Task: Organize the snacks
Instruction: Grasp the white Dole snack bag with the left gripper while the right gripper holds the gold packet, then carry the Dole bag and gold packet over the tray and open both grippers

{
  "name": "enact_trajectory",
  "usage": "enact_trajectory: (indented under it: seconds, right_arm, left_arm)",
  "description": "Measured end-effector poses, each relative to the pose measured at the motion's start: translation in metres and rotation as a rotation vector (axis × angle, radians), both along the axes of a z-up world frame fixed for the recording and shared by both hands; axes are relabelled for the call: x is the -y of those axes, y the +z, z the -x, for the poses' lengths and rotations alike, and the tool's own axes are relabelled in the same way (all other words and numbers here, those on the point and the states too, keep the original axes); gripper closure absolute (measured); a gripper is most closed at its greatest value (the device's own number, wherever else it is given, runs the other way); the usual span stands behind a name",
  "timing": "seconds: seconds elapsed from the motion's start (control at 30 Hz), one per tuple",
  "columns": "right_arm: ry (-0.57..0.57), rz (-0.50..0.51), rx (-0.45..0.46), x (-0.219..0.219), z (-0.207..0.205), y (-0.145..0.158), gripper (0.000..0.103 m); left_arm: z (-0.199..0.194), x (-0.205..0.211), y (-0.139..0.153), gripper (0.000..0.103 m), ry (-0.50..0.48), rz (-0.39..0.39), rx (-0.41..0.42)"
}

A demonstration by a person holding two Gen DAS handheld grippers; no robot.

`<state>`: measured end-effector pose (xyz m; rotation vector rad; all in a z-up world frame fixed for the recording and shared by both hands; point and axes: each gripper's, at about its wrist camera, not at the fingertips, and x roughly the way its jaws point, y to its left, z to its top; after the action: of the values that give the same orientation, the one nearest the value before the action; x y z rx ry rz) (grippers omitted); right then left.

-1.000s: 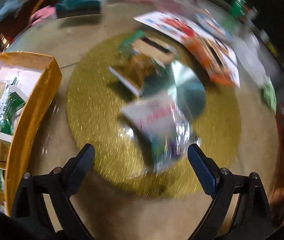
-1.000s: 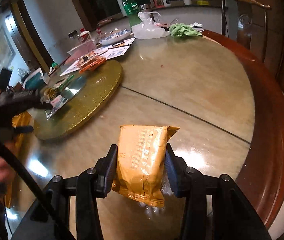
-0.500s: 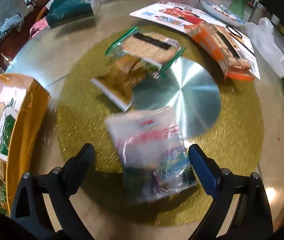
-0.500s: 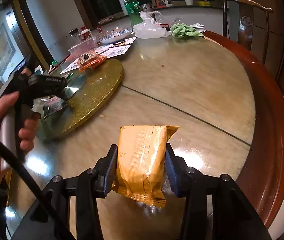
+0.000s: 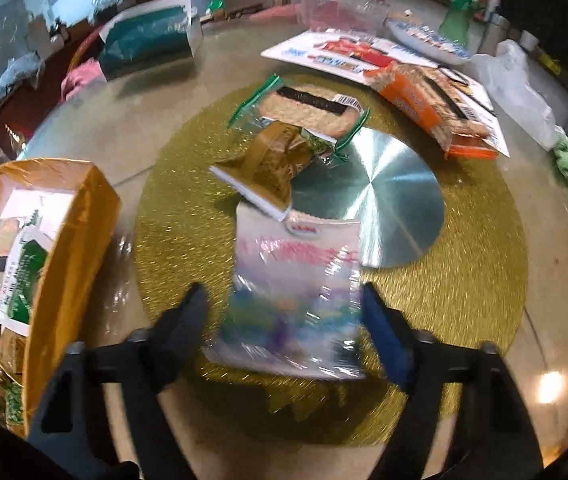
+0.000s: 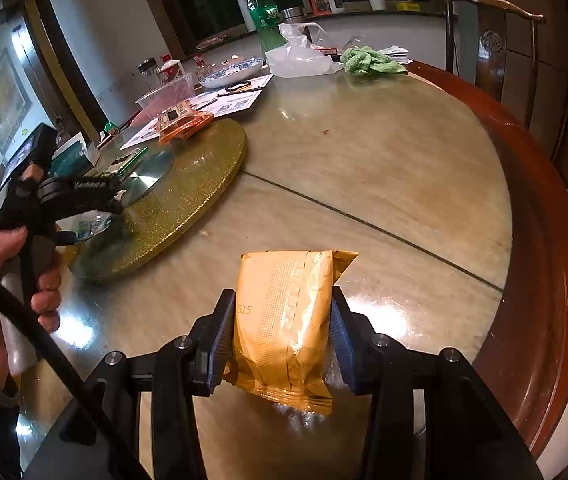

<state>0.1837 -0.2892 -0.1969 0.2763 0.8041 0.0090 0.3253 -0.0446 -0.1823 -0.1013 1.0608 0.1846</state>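
Observation:
My left gripper [image 5: 284, 312] is open, its jaws on either side of a white and clear snack packet [image 5: 296, 292] that lies on the gold turntable [image 5: 464, 280]. Beyond it lie a brown-green snack bag [image 5: 268, 164] and a green-edged cracker pack [image 5: 308, 110]. An orange cracker pack [image 5: 428, 108] lies at the turntable's far right. An orange box [image 5: 64, 248] holding several snacks stands at the left. My right gripper [image 6: 282, 320] is shut on an orange-yellow snack packet [image 6: 284, 320], held above the table. The left gripper also shows in the right wrist view [image 6: 96, 204].
A teal tissue box [image 5: 148, 40], printed leaflets [image 5: 348, 52], a clear plastic tub [image 5: 340, 12], a green bottle [image 6: 264, 16], a white plastic bag [image 6: 300, 60] and a green cloth [image 6: 368, 60] sit at the round table's far side. A wooden chair [image 6: 496, 40] stands behind.
My left gripper has moved forward and down, so the white packet now lies between its open jaws. The right gripper holds still with its orange-yellow packet.

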Motion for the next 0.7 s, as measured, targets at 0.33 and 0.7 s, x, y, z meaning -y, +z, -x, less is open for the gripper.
enact_trajectory:
  seconds: [0.33,0.7]
  right_arm:
    - [0.001,0.006,-0.002,0.0,0.001,0.0,0.058]
    - [0.003,0.049,-0.01,-0.006,-0.001,0.002,0.057]
  left_arm:
    - [0.131,0.0,0.002,0.04,-0.258,-0.001,-0.011]
    - [0.221,-0.007,0.002,0.04,-0.355,0.003,0.041]
